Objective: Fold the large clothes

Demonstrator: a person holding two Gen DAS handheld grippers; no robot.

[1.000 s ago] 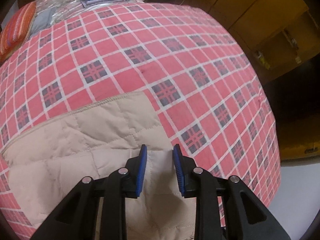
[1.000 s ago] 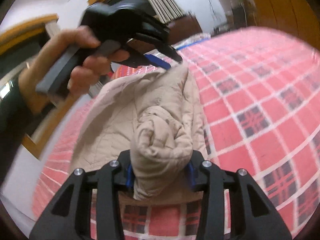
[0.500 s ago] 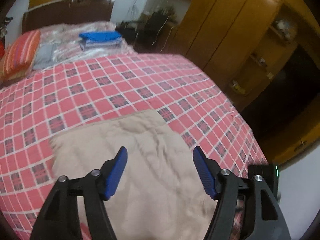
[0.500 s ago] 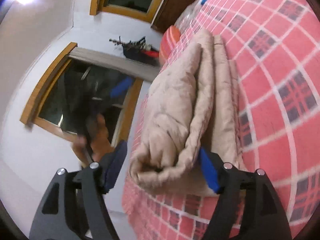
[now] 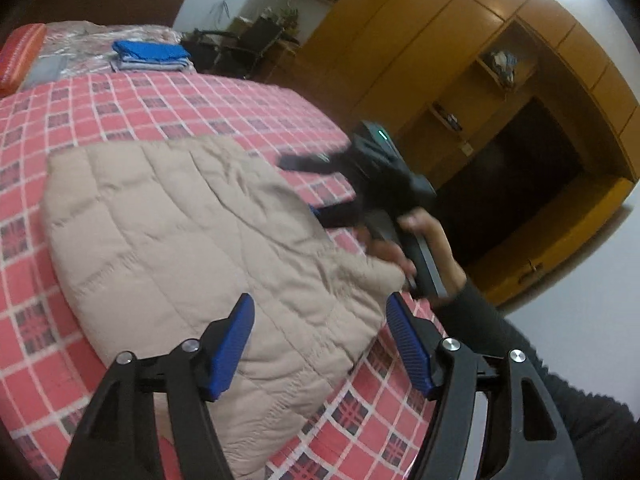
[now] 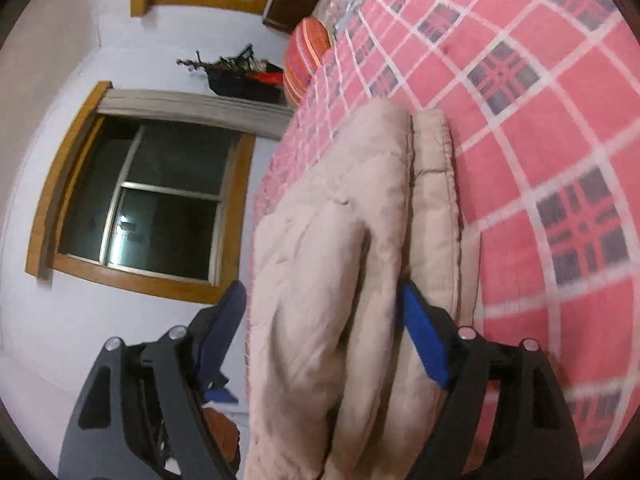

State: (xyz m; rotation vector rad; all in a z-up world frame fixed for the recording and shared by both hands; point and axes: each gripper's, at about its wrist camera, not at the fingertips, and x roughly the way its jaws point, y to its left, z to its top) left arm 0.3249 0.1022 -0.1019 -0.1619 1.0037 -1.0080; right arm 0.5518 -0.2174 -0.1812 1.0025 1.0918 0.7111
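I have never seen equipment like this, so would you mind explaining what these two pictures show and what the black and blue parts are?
There is no robot here: a person holds a two-finger tool in each hand, and each tool carries a wide-angle camera looking along its fingers. The black arms with blue pads are those fingers. One picture looks past the left hand-held gripper, which is open and holds nothing. It also shows the person's hand working the right hand-held gripper. The other picture is that tool's own tilted view; its jaws stand open around the edge of the folded layers. On the red checked bedcover lies a folded beige quilted garment. A blue folded pile sits at the far end.
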